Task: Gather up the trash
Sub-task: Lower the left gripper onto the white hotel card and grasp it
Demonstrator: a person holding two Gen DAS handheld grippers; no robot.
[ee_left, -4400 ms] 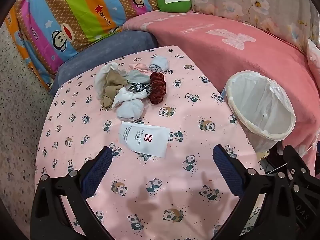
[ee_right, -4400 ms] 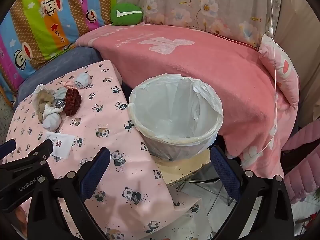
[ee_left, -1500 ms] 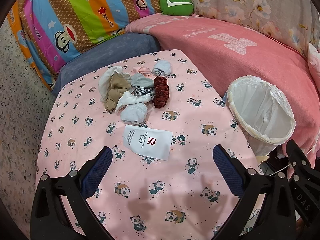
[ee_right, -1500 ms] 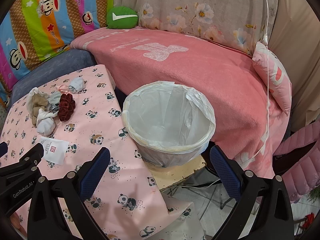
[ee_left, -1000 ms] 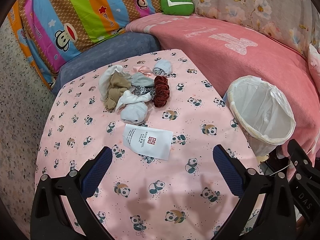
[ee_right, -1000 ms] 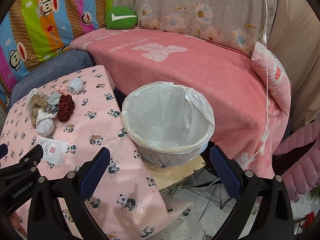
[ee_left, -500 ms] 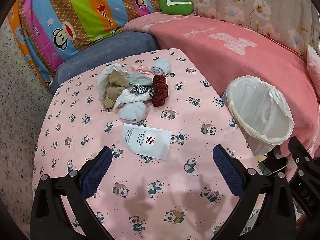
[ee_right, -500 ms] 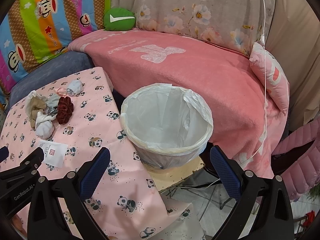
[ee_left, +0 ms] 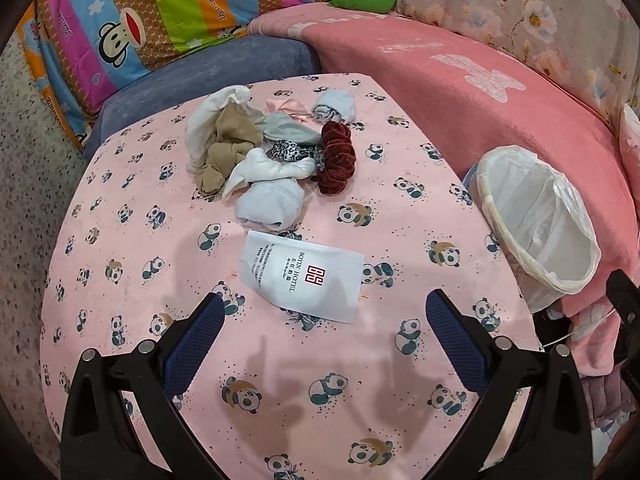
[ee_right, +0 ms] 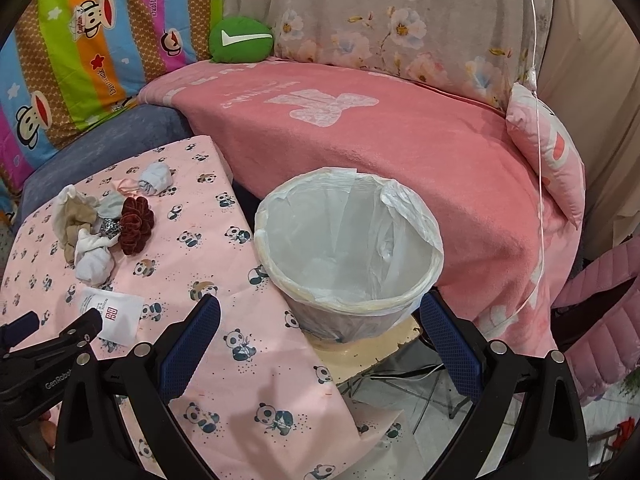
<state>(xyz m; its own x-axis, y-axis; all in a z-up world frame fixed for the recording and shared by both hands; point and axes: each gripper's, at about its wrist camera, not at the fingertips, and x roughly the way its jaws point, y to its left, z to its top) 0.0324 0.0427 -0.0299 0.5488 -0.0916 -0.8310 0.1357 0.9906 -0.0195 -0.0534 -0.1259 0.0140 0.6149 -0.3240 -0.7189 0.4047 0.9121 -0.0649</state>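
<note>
Through my left wrist camera the left gripper [ee_left: 322, 320] hangs above the panda-print tablecloth [ee_left: 120, 240] with its jaws spread wide and nothing between them. Just ahead of the fingertips, roughly centred between them, lies a flat white packet [ee_left: 302, 276] printed "BOYIN HOTEL" beside a red square logo; the smaller lines of text on it I cannot read. Beyond the packet sits a heap of socks and cloth [ee_left: 248, 160] with a dark red scrunchie [ee_left: 336, 158] at its right edge. The white-lined trash bin [ee_left: 536, 224] stands off the table's right side. A striped monkey-print cushion [ee_left: 160, 12] at the back carries cursive lettering too small to read.

From my right wrist camera the right gripper [ee_right: 320, 322] is likewise wide open and empty, and the trash bin [ee_right: 348, 248] sits directly ahead between its fingers, on a low beige stand. The white packet [ee_right: 116, 314] lies well to the left, partly behind the left gripper [ee_right: 60, 340], whose arm reads "GenRobo". A green cushion [ee_right: 242, 40] bears a white swoosh.
</note>
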